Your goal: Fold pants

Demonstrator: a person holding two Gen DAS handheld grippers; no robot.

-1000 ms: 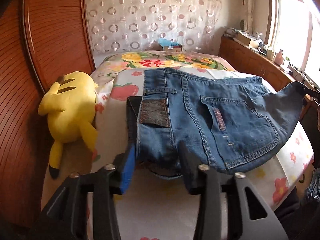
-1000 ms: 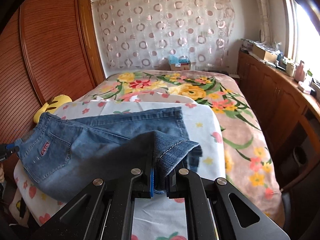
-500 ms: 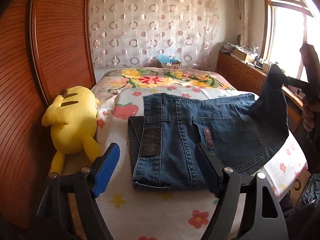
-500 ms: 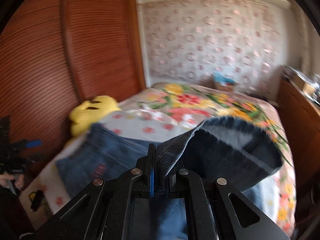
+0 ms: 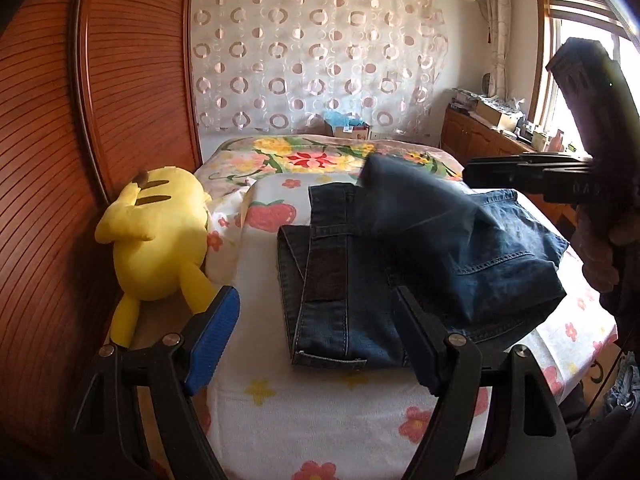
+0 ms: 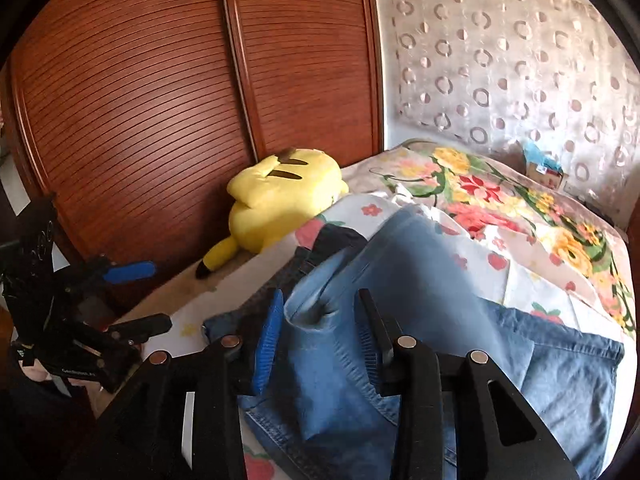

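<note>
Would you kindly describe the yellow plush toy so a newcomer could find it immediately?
Start at the slatted wooden wardrobe beside the bed. The plush toy lies along the bed's edge against it, left of the jeans. It alone is bright yellow, with brown stripes on its back.

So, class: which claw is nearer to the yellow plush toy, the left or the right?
Left. The left claw hangs open by the bed's near edge, its blue finger close to the yellow plush toy. The right claw, also open, is over the jeans, farther off.
</note>
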